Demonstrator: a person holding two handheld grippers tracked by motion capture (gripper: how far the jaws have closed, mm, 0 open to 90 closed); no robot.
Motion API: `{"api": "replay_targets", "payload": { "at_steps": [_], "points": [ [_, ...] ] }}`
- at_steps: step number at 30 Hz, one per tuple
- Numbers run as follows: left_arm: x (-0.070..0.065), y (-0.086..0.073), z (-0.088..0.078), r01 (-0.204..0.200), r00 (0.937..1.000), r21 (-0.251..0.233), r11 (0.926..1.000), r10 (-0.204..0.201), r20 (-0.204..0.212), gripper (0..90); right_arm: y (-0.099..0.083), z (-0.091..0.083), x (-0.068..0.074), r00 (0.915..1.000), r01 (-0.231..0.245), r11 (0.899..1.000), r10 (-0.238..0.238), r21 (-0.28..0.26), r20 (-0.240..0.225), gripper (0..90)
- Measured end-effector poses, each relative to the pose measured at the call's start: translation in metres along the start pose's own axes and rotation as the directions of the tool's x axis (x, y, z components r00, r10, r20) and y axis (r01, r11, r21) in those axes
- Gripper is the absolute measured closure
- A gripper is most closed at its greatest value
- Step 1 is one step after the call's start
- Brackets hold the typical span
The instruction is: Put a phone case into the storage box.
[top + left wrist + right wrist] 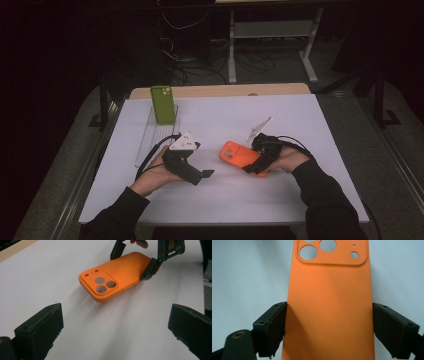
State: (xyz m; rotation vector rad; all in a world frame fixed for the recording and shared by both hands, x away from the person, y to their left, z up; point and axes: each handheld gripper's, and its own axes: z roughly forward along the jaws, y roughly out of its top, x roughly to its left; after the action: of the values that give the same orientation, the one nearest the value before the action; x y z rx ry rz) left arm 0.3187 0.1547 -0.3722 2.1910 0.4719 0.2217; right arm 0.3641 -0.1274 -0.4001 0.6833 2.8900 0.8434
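While the right gripper (256,161) pinches the orange phone case (238,154) by its long edges, the left gripper (200,176) rests spread, pointing toward it

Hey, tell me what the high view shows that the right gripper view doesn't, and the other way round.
High view alone: the green phone case standing upright at the far end of a clear tray, the left gripper held open over the white table, and both of the person's forearms. Right gripper view alone: a close look at the right gripper, one jaw against each long edge of the case, and the round camera cutouts. Both share the orange phone case lying back-up on the table in the right gripper's grip.
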Motion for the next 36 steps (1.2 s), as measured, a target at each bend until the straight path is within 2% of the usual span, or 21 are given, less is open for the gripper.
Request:
{"api": "replay_targets", "payload": {
  "at_steps": [3,5,8,14,16,17,18,21,24,25,29,31,33,34,35,36],
  "points": [
    [0.002,0.004,-0.002,-0.025,0.9994,-0.002,0.9997,0.025,0.024,0.0,0.003,-0.002,0.003,0.9981,0.054,0.999,-0.054,0.001,-0.029,15.1],
    [0.003,0.007,-0.003,-0.051,0.9979,0.004,0.9987,0.051,0.04,0.0,0.004,-0.003,0.006,0.9946,0.091,0.996,-0.091,-0.004,-0.05,15.1],
    [0.005,0.01,-0.003,-0.062,0.9958,-0.001,0.9981,0.062,0.068,0.0,0.008,-0.004,0.011,0.9875,0.141,0.99,-0.14,0.004,-0.072,15.1],
    [0.009,0.017,0.001,-0.103,0.9876,0.003,0.9947,0.102,0.12,0.0,0.017,-0.006,0.017,0.9728,0.205,0.979,-0.204,0.0,-0.111,15.1],
    [0.01,0.018,0.004,-0.135,0.9819,0.005,0.9908,0.133,0.135,0.0,0.02,-0.006,0.02,0.9644,0.236,0.972,-0.234,0.003,-0.123,15.1],
    [0.009,0.018,0.005,-0.142,0.9785,0.007,0.9899,0.139,0.152,0.0,0.021,-0.006,0.022,0.963,0.239,0.971,-0.236,0.006,-0.13,15.1],
    [0.008,0.018,0.007,-0.137,0.9768,0.0,0.9906,0.135,0.167,0.0,0.023,-0.006,0.023,0.9605,0.246,0.969,-0.243,0.008,-0.135,15.1],
    [0.008,0.016,0.012,-0.158,0.9702,0.008,0.9875,0.153,0.188,0.0,0.027,-0.004,0.026,0.9503,0.275,0.961,-0.269,0.014,-0.157,15.1],
    [0.006,0.014,0.018,-0.177,0.9604,0.029,0.9838,0.166,0.224,0.0,0.032,-0.001,0.03,0.9414,0.295,0.955,-0.289,0.01,-0.173,15.1],
    [0.004,0.013,0.02,-0.173,0.9589,0.036,0.9843,0.16,0.234,0.0,0.034,-0.001,0.032,0.9392,0.301,0.954,-0.295,0.008,-0.176,15.1],
    [-0.001,0.01,0.027,-0.21,0.9449,0.045,0.9768,0.19,0.266,0.0,0.037,0.002,0.041,0.9248,0.339,0.941,-0.331,0.012,-0.187,15.1],
    [-0.001,0.009,0.03,-0.236,0.9376,0.055,0.9701,0.213,0.275,0.0,0.038,0.002,0.044,0.9223,0.348,0.937,-0.34,0.012,-0.183,15.1],
    [-0.003,0.008,0.033,-0.23,0.9374,0.066,0.9711,0.203,0.283,0.0,0.039,0.001,0.046,0.9202,0.354,0.935,-0.346,0.01,-0.184,15.1],
    [-0.005,0.007,0.034,-0.216,0.9388,0.07,0.974,0.187,0.289,0.0,0.039,0.001,0.047,0.9188,0.358,0.934,-0.351,0.007,-0.181,15.1],
    [-0.005,0.007,0.035,-0.226,0.9355,0.073,0.9715,0.195,0.295,0.0,0.039,0.0,0.048,0.9189,0.36,0.933,-0.353,0.009,-0.176,15.1],
    [-0.005,0.007,0.036,-0.222,0.936,0.072,0.9724,0.192,0.295,0.0,0.04,0.0,0.048,0.9172,0.364,0.932,-0.357,0.006,-0.177,15.1]
  ]
}}
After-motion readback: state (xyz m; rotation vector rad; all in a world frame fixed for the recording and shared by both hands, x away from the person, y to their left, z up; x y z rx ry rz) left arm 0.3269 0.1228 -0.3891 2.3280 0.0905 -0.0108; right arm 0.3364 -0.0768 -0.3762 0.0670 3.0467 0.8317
